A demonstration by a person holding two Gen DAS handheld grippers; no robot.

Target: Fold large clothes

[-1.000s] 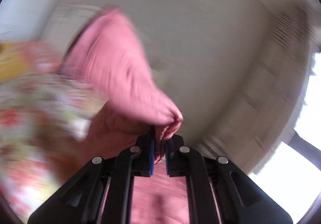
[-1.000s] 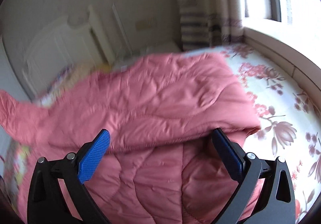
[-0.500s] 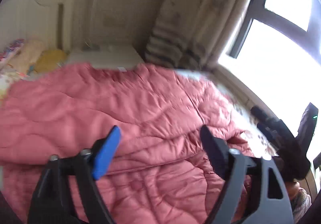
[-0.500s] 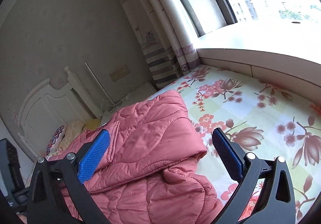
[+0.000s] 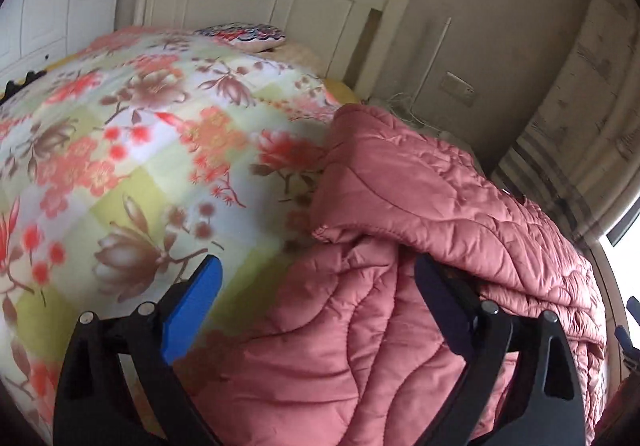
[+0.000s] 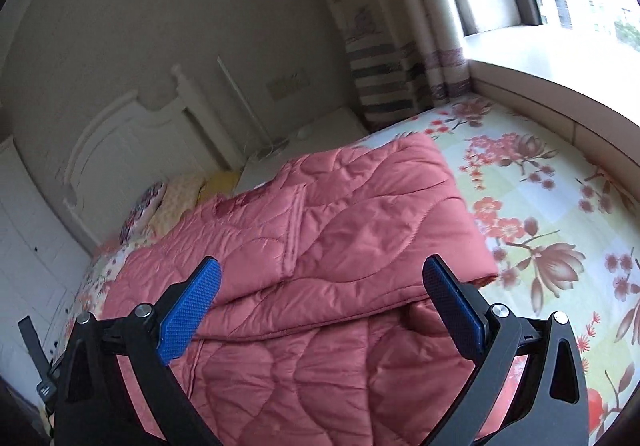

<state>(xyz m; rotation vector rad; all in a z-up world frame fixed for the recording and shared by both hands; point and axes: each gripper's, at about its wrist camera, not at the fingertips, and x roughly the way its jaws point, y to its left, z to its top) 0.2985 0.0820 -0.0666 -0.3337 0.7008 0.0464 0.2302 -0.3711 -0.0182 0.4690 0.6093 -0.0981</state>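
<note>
Pink quilted coat (image 6: 320,246) lying on the bed (image 6: 560,206) over the floral bedspread, one layer already doubled across the lower part, folded edge running just ahead of the right gripper (image 6: 320,298) between its jaws; in the left view same coat (image 5: 420,246) ahead and to the right of the left gripper (image 5: 316,298), floral spread beyond the blue left pad (image 5: 192,310); left jaws opening, near their widest, nothing pinched, quilting beneath and between them but no pad pressing; right jaws spread wide too, empty, hovering above the fabric. Probably between folds: best done by picking the next edge squarely, both grippers taking matching corners of the doubled layer, pinching through all the thickness so the slippery padded cloth cannot slide apart, then carrying it over evenly to meet the far hem; worth smoothing the bulge near the right jaw of the left gripper first. Both grippers angled downward toward the bed, left one low and close over the coat's near side, right one slightly higher, pointed at the folded panel with headboard (image 6: 120,150) beyond.
</note>
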